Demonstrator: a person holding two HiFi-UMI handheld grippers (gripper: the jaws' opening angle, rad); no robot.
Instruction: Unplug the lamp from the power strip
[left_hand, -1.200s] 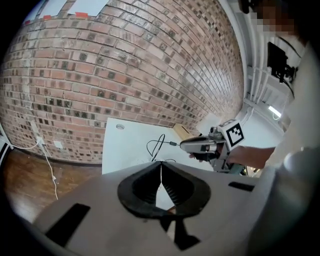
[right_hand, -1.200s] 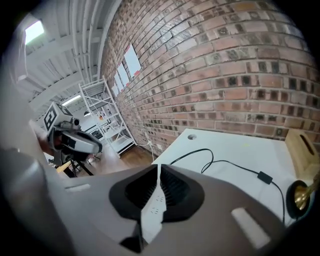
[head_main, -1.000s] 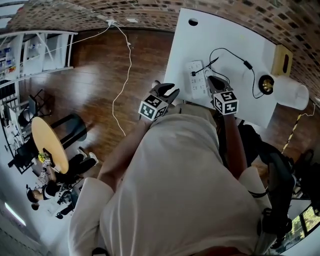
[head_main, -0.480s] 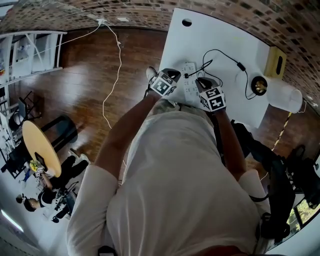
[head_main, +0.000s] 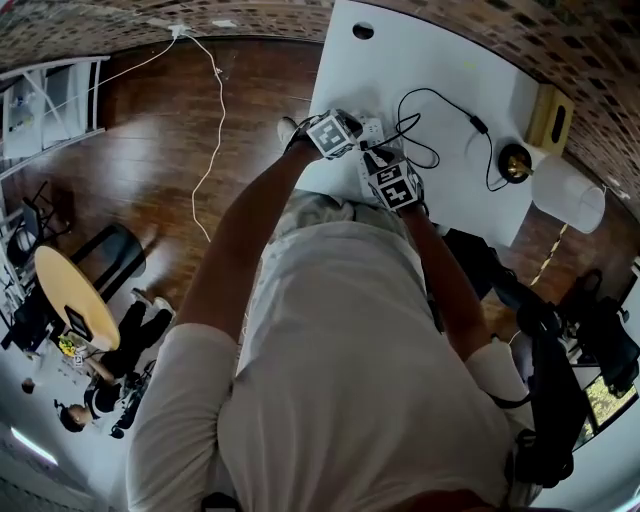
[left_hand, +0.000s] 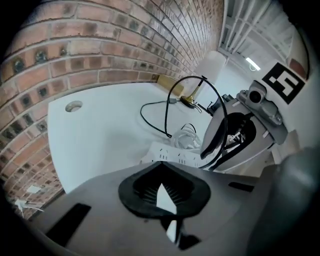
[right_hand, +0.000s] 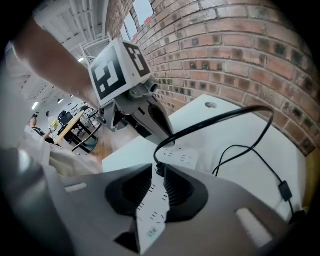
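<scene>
A white power strip (head_main: 373, 132) lies near the front-left of the white table (head_main: 440, 60). The lamp's black cable (head_main: 455, 105) runs from the strip to the lamp (head_main: 515, 162), which has a white shade, at the right. In the right gripper view the black plug (right_hand: 159, 167) stands in the strip (right_hand: 187, 159). My right gripper (right_hand: 158, 174) has its jaws opening, one tip on each side of the plug. My left gripper (left_hand: 161, 175) looks shut. Its tips rest down on the strip's (left_hand: 170, 152) near end.
A brick wall (right_hand: 240, 45) runs behind the table. A round cable hole (head_main: 363, 31) is at the table's far-left corner, and a tan box (head_main: 548, 118) stands by the lamp. A white cord (head_main: 215, 120) trails over the wood floor at the left.
Both grippers have moved forward from the table's front edge onto the power strip. The right one now straddles the plug. The left one has come down on the strip's end.
</scene>
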